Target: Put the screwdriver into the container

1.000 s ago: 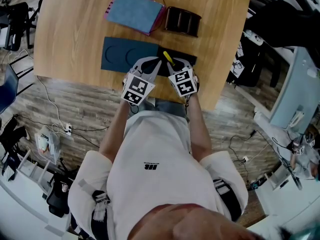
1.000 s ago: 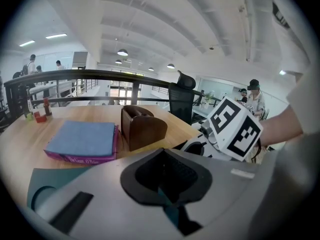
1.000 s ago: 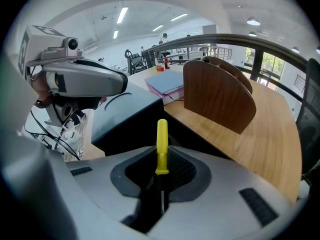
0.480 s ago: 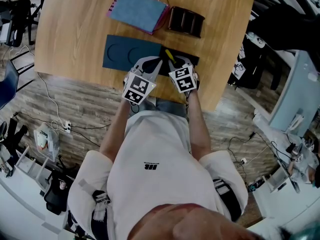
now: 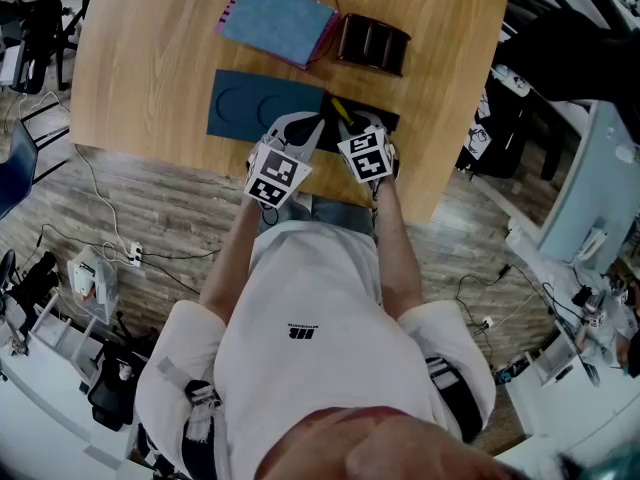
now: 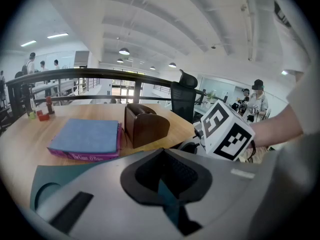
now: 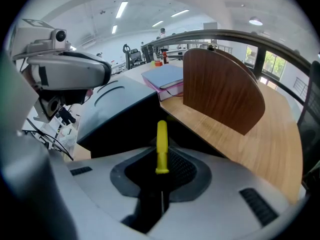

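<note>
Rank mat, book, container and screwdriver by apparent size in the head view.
1. mat and book: look alike, so unranked; the mat is partly covered.
2. container.
3. screwdriver, only its yellow handle showing.

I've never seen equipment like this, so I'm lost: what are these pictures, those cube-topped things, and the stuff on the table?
No robot here: a person holds two hand-held grippers, each bearing a marker cube. The head view looks down from the person's head; the other two look along each gripper's jaws. On the wooden table are a blue book, a brown container and a dark mat. The right gripper clamps a yellow-handled screwdriver; the left gripper holds nothing.
</note>
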A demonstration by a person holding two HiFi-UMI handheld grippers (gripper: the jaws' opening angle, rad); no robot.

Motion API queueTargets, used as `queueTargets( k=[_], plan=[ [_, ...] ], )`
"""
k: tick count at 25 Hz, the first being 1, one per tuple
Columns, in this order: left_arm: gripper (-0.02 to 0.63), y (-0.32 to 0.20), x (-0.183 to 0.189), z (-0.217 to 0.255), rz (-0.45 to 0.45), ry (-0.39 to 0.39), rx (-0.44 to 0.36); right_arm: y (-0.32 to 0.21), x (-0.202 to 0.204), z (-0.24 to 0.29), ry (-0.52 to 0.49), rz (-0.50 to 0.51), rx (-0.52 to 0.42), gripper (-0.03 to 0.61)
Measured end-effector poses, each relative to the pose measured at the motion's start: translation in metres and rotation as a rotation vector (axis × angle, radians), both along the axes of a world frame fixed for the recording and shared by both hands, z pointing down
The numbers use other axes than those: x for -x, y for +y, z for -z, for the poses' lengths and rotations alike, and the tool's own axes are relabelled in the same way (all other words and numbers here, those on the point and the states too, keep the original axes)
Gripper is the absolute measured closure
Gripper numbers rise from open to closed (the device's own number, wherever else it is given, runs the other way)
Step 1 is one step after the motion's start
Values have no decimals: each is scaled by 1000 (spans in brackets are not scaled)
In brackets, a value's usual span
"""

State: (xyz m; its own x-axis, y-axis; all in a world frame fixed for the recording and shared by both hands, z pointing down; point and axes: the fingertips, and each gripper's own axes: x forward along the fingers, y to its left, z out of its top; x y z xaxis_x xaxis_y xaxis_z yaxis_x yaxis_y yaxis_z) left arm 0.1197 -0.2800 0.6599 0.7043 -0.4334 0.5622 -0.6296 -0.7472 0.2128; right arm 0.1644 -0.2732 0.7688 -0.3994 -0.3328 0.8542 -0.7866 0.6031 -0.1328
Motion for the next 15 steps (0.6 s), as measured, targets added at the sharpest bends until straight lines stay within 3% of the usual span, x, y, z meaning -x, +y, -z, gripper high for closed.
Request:
queueTargets(
  k=[15],
  plan=[
    [608,6,6,15,-28,6,-32,2,-1,13,11,-33,-72,465]
  ],
)
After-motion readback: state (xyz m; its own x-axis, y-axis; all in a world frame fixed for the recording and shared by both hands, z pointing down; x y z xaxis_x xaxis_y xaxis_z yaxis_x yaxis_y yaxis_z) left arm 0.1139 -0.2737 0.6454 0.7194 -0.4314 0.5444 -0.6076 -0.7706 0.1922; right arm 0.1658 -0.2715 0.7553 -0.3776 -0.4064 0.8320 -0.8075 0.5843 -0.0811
